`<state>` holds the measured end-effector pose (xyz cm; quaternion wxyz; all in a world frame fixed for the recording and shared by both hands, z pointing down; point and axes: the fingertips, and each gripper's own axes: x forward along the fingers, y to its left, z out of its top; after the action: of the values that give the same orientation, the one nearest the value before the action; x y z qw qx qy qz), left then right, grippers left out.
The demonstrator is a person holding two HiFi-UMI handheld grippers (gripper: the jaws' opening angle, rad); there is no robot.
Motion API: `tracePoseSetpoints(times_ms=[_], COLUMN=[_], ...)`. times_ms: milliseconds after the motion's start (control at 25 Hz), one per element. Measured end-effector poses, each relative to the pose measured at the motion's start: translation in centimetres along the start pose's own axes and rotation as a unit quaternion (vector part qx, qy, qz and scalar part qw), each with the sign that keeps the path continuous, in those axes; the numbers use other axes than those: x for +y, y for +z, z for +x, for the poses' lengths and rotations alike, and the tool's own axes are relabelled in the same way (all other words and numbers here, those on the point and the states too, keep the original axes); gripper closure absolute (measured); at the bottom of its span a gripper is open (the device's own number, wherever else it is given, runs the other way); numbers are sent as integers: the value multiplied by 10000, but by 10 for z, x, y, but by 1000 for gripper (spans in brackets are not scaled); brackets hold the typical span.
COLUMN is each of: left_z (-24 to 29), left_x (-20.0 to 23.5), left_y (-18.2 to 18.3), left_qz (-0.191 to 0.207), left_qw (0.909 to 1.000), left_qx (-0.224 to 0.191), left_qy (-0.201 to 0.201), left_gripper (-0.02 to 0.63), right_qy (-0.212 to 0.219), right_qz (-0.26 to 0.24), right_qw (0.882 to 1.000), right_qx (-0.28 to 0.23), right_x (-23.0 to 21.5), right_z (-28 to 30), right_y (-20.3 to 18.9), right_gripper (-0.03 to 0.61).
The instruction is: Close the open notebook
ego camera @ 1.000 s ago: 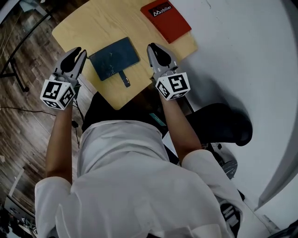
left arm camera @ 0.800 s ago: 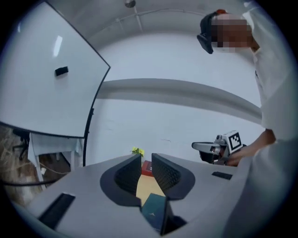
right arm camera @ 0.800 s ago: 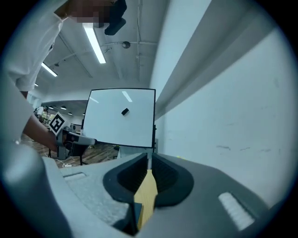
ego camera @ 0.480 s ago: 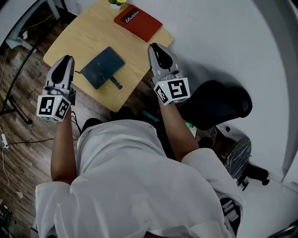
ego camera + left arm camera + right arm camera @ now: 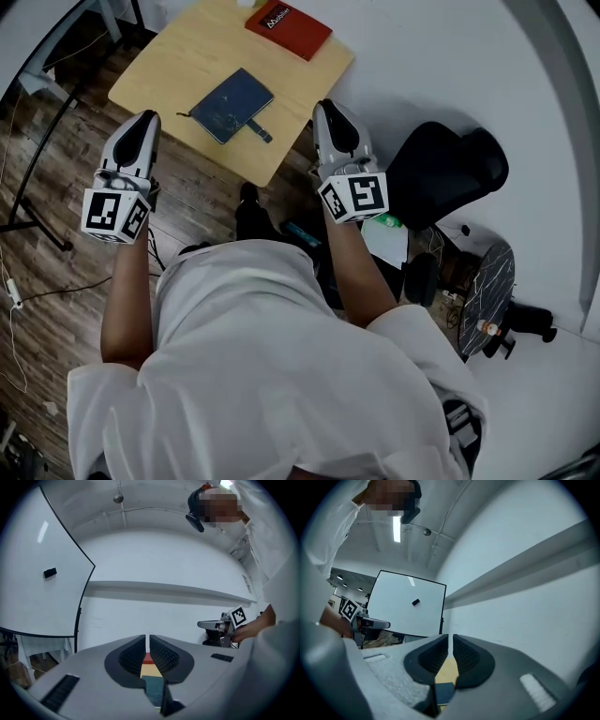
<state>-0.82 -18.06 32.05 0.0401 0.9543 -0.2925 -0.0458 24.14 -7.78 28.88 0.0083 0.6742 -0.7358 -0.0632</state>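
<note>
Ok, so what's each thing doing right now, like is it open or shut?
Dark blue notebook with a strap: closed, flat on the light wooden table, strap sticking out loose.
Red rectangular book: closed, flat at the table's far edge.
Left hand-held gripper: jaws have just been closing, now shut, nothing between them.
Right hand-held gripper: shut, nothing between its jaws.

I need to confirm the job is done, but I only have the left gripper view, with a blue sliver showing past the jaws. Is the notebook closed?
Observer: Yes. In the head view the blue notebook lies shut on the wooden table.
Operator: Is either gripper touching it?
Observer: No. The left gripper, whose empty jaws have just been closing, and the right gripper are held clear of it, one on each side.
Operator: Right jaws?
Observer: Together, nothing between them.
</note>
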Motion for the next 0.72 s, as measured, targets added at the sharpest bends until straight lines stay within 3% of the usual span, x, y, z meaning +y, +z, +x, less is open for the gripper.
tracePoseSetpoints(times_ms=[360,720], left_z=[-94,-147], left_x=[-13,-36], left_y=[-13,-24], left_qz=[-240,-89], left_qw=[9997,9995], left_qx=[56,143], left_qy=[-48,270], left_gripper=[580,578], right_qy=[-140,-206], right_qz=[98,230], right_qw=[9996,9992], right_qx=[209,259], right_x=[84,116], right_z=[-66,-113], right_y=[-17,-21], right_gripper=[549,549])
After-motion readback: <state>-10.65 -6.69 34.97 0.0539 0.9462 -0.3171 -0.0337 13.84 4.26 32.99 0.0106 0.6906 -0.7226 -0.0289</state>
